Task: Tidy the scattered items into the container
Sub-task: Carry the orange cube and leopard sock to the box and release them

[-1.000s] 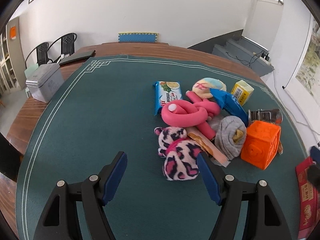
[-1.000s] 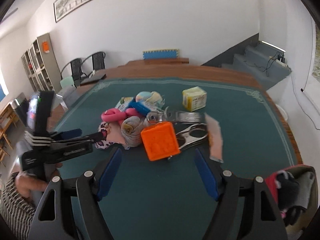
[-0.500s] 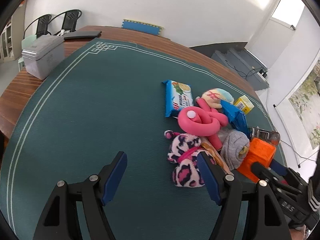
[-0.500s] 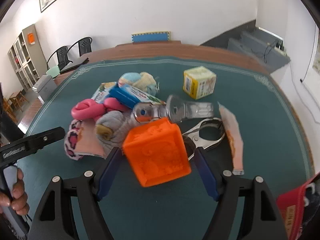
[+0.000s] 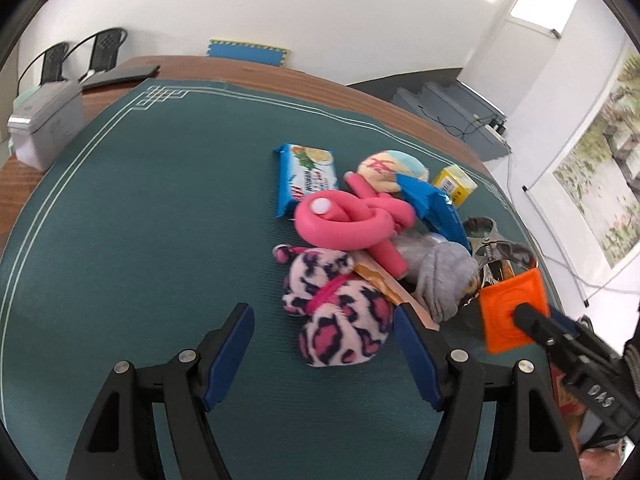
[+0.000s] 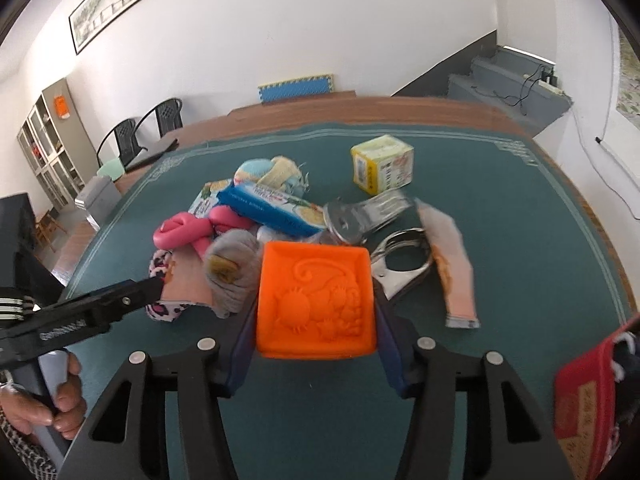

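Note:
A pile of items lies on the green mat [image 5: 140, 200]: a leopard plush [image 5: 340, 316], a pink foam tube [image 5: 348, 224], a grey sock roll [image 5: 440, 276], biscuit packs [image 5: 306, 176] and metal clips [image 6: 400, 264]. My right gripper [image 6: 316, 316] has its jaws closed against both sides of an orange cube [image 6: 316, 300], also seen in the left wrist view [image 5: 510, 312]. My left gripper [image 5: 324, 344] is open, just in front of the leopard plush, with its right finger beside it. A red container [image 6: 592, 392] shows at the right edge.
A yellow carton [image 6: 382, 164] stands behind the pile. A pink sachet [image 6: 456, 272] lies right of the clips. A grey box [image 5: 44, 124] sits on the wooden table edge at the far left. Chairs and a cabinet stand beyond.
My right gripper has moved forward and closed around the orange cube. My left gripper has moved nearer to the leopard plush and stays open.

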`<state>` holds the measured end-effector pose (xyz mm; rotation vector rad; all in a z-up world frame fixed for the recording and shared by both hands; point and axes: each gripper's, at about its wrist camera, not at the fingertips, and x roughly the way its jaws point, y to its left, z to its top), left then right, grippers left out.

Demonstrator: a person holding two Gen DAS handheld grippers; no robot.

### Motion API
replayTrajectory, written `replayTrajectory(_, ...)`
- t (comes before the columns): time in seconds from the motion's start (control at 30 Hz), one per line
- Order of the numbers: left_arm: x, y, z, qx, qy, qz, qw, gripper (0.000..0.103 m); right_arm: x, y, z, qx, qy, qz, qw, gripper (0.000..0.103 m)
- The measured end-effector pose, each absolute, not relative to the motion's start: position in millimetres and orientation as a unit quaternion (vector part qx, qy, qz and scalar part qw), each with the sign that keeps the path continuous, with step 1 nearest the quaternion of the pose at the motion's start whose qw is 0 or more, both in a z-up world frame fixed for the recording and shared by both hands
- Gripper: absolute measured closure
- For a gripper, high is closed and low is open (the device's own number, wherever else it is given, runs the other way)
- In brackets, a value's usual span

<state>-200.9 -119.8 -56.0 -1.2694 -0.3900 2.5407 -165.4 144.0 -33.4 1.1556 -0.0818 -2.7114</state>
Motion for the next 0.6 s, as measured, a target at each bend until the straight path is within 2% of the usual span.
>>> replayTrajectory(0.47, -206.4, -96.1, -69.2, -0.434, -0.069, 0.889, 0.125, 0.030, -104.8, 195.8, -0.5, 0.331, -0.078, -0.939, 0.049, 0.046)
replayTrajectory(0.53, -208.9, -96.2, -70.7, -0.435, -0.071, 0.889, 0.122, 0.039, -95.8, 201.8, 1.4, 0.322, -0.087, -0.942, 0.044, 0.046)
replayTrajectory(0.6, -209.2, -97.7, -70.8, -0.434, -0.075, 0.889, 0.123, 0.043, -89.7, 206.4, 1.7, 0.317, -0.094, -0.943, 0.039, 0.046)
